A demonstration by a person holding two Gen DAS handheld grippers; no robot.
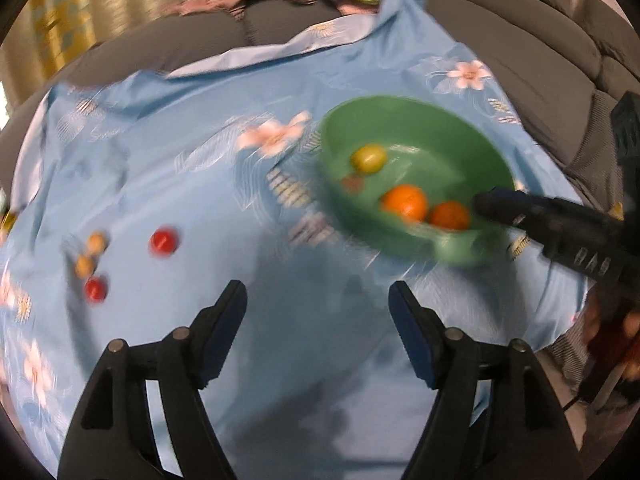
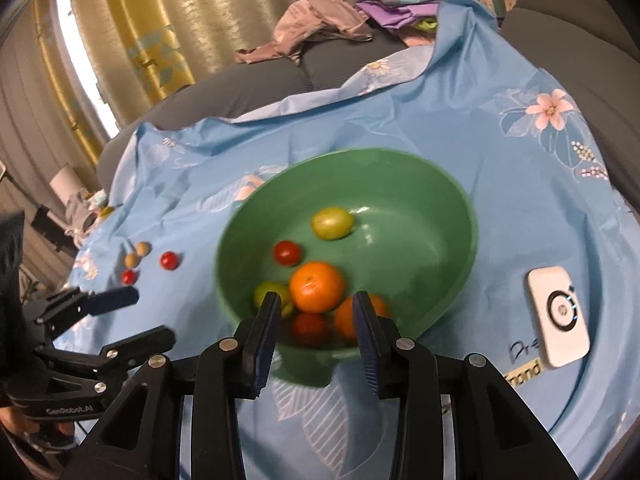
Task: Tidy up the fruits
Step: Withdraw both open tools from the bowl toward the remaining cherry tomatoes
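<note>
Left wrist view: left gripper (image 1: pixel 318 308) wide apart, empty, four small fruits (image 1: pixel 162 241) ahead-left on the blue cloth (image 1: pixel 200 200); right wrist view: right gripper (image 2: pixel 316 314) parted, empty, green bowl (image 2: pixel 440 208) of fruit just ahead of its fingertips.

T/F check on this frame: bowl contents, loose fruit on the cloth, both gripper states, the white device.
1. The green bowl holds two oranges. True: one orange, another orange.
2. All the fruit is in the bowl. False: a red fruit, a second red fruit and two tan fruits lie on the blue cloth.
3. The left gripper is open and empty. True.
4. The right gripper is clamped on an orange. False: its jaws stand apart, empty, over the bowl's near rim.
5. The white device sits inside the bowl. False: it lies on the cloth beside it.
</note>
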